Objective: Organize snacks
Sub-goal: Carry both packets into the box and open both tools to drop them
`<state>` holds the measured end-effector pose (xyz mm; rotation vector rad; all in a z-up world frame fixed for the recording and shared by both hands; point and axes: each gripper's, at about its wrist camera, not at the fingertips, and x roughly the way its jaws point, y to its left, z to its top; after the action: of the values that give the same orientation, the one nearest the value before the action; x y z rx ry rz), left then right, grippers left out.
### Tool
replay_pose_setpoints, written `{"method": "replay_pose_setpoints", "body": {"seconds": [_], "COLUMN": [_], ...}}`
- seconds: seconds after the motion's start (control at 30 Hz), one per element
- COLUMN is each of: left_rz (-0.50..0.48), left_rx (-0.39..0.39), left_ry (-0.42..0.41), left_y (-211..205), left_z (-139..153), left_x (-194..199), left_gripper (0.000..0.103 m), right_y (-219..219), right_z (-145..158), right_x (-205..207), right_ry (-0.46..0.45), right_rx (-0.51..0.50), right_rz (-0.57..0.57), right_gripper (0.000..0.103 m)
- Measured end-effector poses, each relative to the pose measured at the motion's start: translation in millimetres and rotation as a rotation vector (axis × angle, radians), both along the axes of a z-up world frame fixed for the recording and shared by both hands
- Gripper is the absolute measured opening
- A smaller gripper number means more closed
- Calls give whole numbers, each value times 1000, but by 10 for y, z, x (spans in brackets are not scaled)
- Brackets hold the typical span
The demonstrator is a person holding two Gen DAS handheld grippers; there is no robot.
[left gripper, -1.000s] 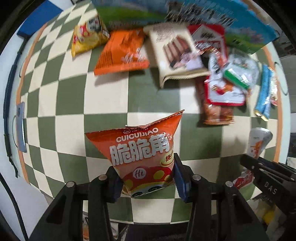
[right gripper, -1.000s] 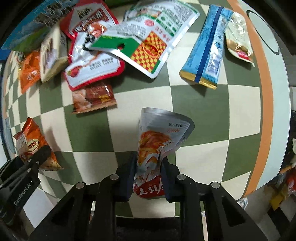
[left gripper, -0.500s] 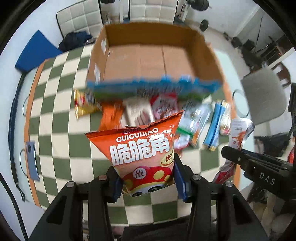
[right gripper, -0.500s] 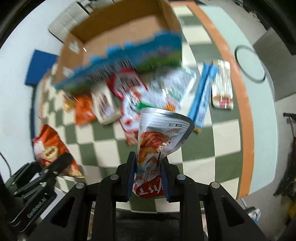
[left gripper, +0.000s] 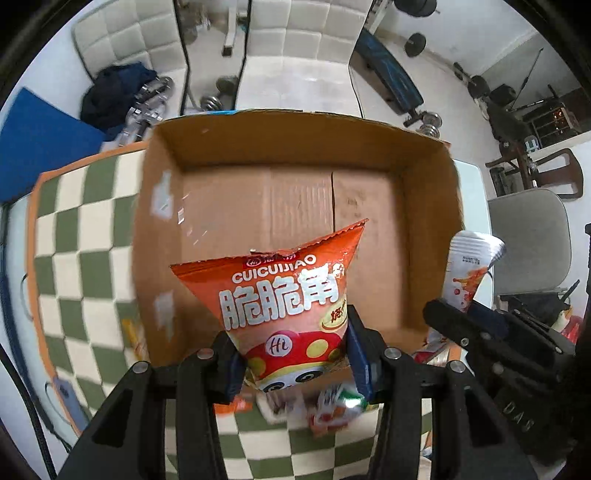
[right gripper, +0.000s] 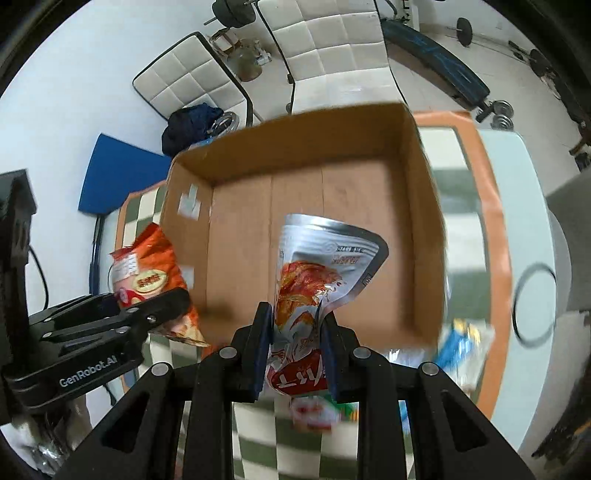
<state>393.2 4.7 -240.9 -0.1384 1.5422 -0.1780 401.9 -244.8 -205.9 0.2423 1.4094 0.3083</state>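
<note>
- An orange foil snack bag printed "CUICUIJIAO" with white characters [left gripper: 291, 295] stands upright above the near wall of the open brown cardboard box [left gripper: 295, 206], its sealed top edge over the box floor.
- The left gripper [left gripper: 293, 360] is clenched on that bag's lower end, a blue pad pressing each side.
- A silver pouch with a red and orange picture [right gripper: 317, 273] hangs above the same box, its top curling to the right over the box floor.
- The right gripper [right gripper: 295, 354] is clamped on the pouch's red bottom end, both blue pads against it.
- In the left wrist view the silver pouch [left gripper: 469, 269] and the black right gripper [left gripper: 476, 325] show just beyond the box's right wall; in the right wrist view the orange bag [right gripper: 151, 280] and the left gripper [right gripper: 147, 310] show at the box's left wall.
- The box floor shows only bare cardboard, with pale tape patches on the left wall.
- The box sits on a green and cream chequered cloth with an orange border [left gripper: 74, 236].
- Below the box's near wall lie more snack packets [left gripper: 332, 406], too blurred to tell apart.
- Beyond the box's far wall stand white padded chairs [left gripper: 295, 33], dumbbells and a blue mat on a pale floor.
</note>
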Motion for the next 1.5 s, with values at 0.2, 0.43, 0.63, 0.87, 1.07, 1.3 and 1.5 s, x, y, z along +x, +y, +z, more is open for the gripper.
{"method": "replay_pose_setpoints", "body": {"seconds": [0.2,0.43,0.63,0.87,1.07,1.3,1.5], "left_rz": [-20,-26,-35,-29,-2,36,49], "left_rx": [-12,-2,-1,9,18,33,59], "left_ry": [97,129,135,131,114,71,-21], "left_y": [-88,-147,-208,-243,-183,-84,-54], "left_z": [-461,-634,-674,-692,-648,-497,-255], "left_x": [537,791,841,882,868,785,525], "left_gripper": [44,44,44,44,56,82,91], "right_y": [129,205,279,381,419,321,209], "right_z": [-482,-904,-1087,-1150,-1148,-1096,-950], "right_x": [686,1126,1303,1340,1327,1255,1087], "right_ry": [42,79,91,96,128,132,101], "right_rx": [-31,-80,-91,-92,-93,-75,-118], "right_rz": [48,95,122,153,153,112,80], "right_gripper": [27,27,27,29,54,84,88]}}
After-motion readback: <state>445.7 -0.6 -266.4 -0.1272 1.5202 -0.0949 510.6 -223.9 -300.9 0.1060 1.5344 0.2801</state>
